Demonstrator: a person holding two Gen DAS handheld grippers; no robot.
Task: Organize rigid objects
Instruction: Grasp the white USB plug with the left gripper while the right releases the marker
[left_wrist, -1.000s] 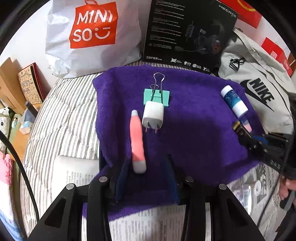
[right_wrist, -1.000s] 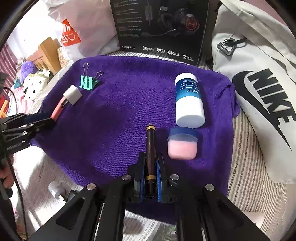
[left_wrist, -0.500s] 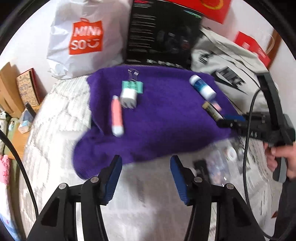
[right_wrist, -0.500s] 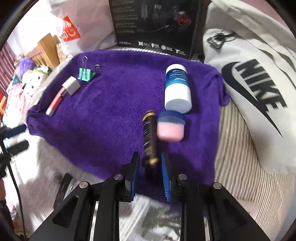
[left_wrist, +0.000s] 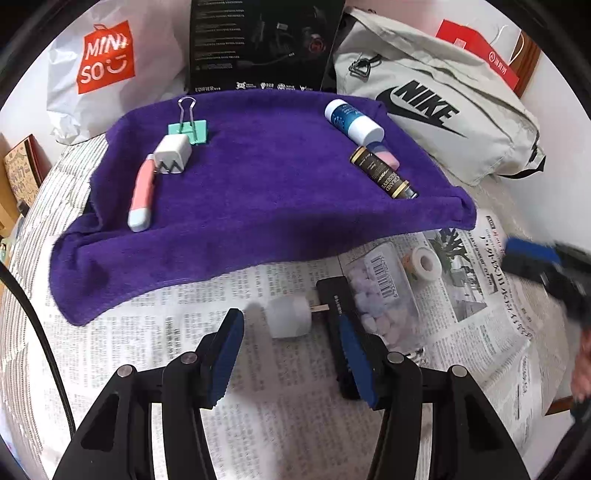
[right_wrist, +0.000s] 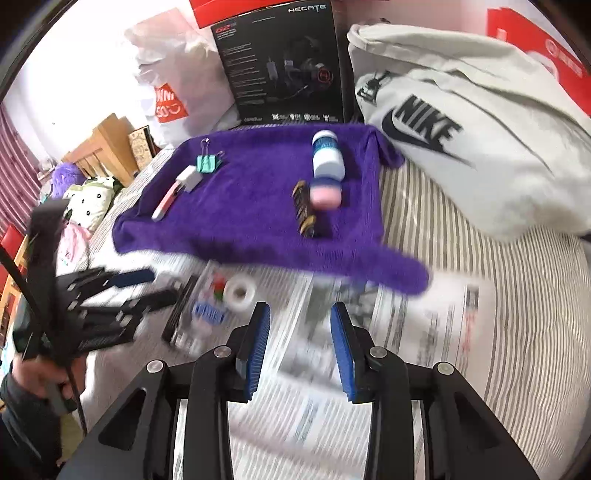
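Both grippers withdrew from purple towel over newspaper.

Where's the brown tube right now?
Brown tube lies on the purple towel, right side in the left wrist view, touching the pink jar just below the white bottle. Neither gripper holds it.

Right wrist view: newspaper print smeared by motion blur; dark tube label unreadable. Left wrist view: right gripper at 3 o'clock blurred, cut by the edge; pink jar mostly hidden behind the dark tube.
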